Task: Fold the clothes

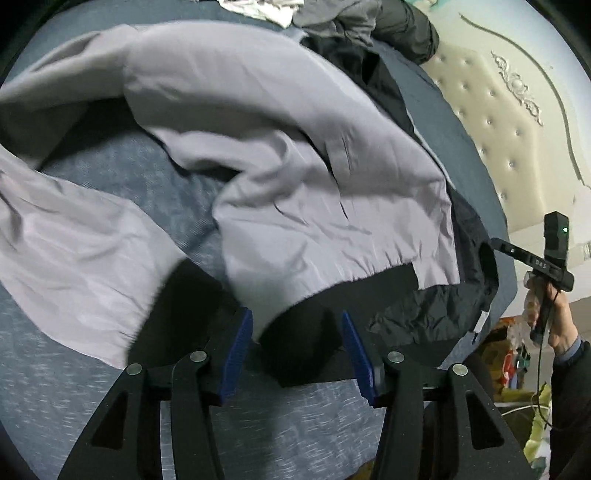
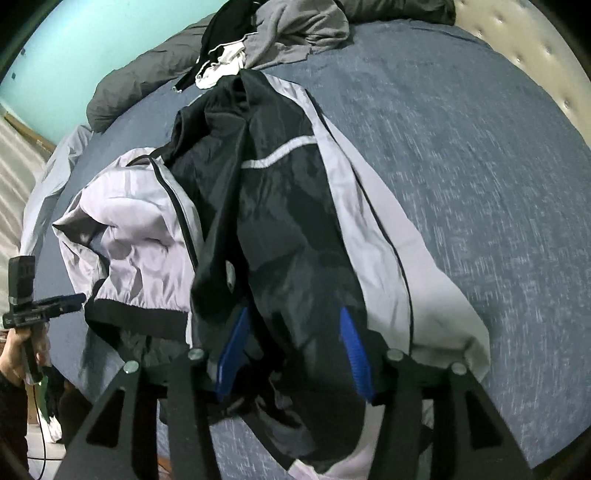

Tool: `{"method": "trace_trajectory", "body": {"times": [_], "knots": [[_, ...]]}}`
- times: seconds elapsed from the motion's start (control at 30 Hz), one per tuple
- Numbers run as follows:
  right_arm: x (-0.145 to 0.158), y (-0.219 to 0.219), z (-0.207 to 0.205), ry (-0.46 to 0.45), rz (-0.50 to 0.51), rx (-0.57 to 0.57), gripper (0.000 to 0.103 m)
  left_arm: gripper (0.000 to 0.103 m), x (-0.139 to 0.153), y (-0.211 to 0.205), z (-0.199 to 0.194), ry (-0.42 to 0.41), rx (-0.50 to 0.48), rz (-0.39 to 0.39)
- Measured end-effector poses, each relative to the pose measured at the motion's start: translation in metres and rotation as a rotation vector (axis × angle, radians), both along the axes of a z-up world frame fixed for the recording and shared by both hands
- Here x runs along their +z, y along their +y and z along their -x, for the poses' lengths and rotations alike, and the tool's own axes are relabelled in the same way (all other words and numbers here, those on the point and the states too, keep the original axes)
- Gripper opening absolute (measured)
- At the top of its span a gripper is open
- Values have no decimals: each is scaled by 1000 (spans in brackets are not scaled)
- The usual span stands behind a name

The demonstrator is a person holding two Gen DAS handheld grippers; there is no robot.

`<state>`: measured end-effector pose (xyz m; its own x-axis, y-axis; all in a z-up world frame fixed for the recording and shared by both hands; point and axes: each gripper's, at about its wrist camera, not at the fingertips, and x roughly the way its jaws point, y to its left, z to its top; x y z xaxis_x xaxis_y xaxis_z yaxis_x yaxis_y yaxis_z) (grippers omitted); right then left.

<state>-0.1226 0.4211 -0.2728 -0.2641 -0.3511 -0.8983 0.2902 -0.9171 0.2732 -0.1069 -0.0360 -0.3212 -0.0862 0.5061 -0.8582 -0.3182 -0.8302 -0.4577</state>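
Note:
A grey and black jacket [image 1: 295,166] lies crumpled on the blue bed sheet [image 1: 295,424]. My left gripper [image 1: 297,350] is open, and the jacket's black hem band sits loosely between its blue pads [image 1: 236,358]. In the right wrist view the same jacket [image 2: 288,221] shows its black lining and grey sleeves. My right gripper [image 2: 293,350] is open too, with black lining slack between its jaws. Each gripper also shows in the other's view, held by a hand at the bed's edge: the right gripper [image 1: 496,243] and the left gripper [image 2: 79,297].
A pile of other clothes [image 2: 288,33] and a dark grey duvet [image 2: 129,88] lie at the far end of the bed. A cream tufted headboard [image 1: 517,129] stands to the right. Bare blue sheet [image 2: 480,184] stretches to the jacket's right.

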Motion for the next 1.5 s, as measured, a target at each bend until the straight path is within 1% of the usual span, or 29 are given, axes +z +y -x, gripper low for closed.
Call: {"method": "trace_trajectory", "body": {"times": [0.1, 0.17, 0.2, 0.23, 0.3, 0.33, 0.37, 0.4, 0.47, 0.6, 0.73, 0.83, 0.93, 1.03, 1.1, 1.17, 1.23, 1.27, 1.3, 1.37, 1.4, 1.47, 1.5], "knots": [[-3, 11, -6, -10, 17, -22, 53, 57, -6, 12, -5, -5, -11, -11], [-4, 15, -10, -12, 17, -27, 53, 57, -11, 17, -9, 5, -24, 7], [-4, 17, -12, -12, 18, -28, 53, 55, -14, 19, -10, 5, -29, 14], [-5, 18, -14, -12, 19, -29, 53, 51, -17, 21, -11, 3, -35, 19], [-6, 22, -17, -12, 20, -31, 53, 25, -25, 22, -12, -2, -36, 30], [-6, 24, -19, -12, 20, -32, 53, 20, -27, 22, -13, 0, -39, 33], [-7, 26, -21, -12, 19, -32, 53, 12, -27, 21, -15, 9, -42, 35], [-7, 28, -21, -12, 21, -35, 53, 10, -24, 19, -17, 21, -44, 37], [-8, 31, -23, -13, 23, -41, 53, 8, -16, 14, -21, 49, -47, 38], [-6, 38, -24, -11, 28, -55, 53, 7, 16, -10, -39, 114, -60, 23], [-2, 42, -25, -5, 32, -71, 53, 7, 32, -47, -62, 131, -43, 21], [-5, 47, -24, -8, 19, -98, 53, 7, 30, -73, -81, 129, -23, 47], [-13, 58, -23, -50, 79, -152, 53, 7, 20, -90, -92, 107, 9, 64], [-24, 59, -24, -93, 86, -161, 54, 7, 8, -104, -99, 75, 56, 60], [-35, 58, -24, -121, 66, -157, 55, 9, 2, -109, -103, 56, 78, 53], [-42, 60, -24, -136, 79, -162, 55, 9, 0, -109, -107, 40, 89, 46], [-48, 62, -25, -144, 104, -167, 55, 10, 5, -109, -109, 49, 95, 33], [-50, 61, -25, -141, 104, -160, 54, 13, 9, -109, -109, 59, 99, 33], [-51, 61, -26, -137, 104, -153, 52, 16, 13, -109, -109, 68, 103, 31], [-52, 61, -27, -127, 109, -139, 30, 20, 22, -111, -108, 86, 113, 23], [-51, 59, -26, -125, 116, -134, 26, 20, 26, -114, -108, 94, 118, 17], [-49, 56, -28, -102, 111, -119, 8, 20, 34, -123, -108, 108, 124, 7], [-43, 51, -28, -77, 107, -98, 6, 20, 38, -126, -108, 116, 123, 5]]}}
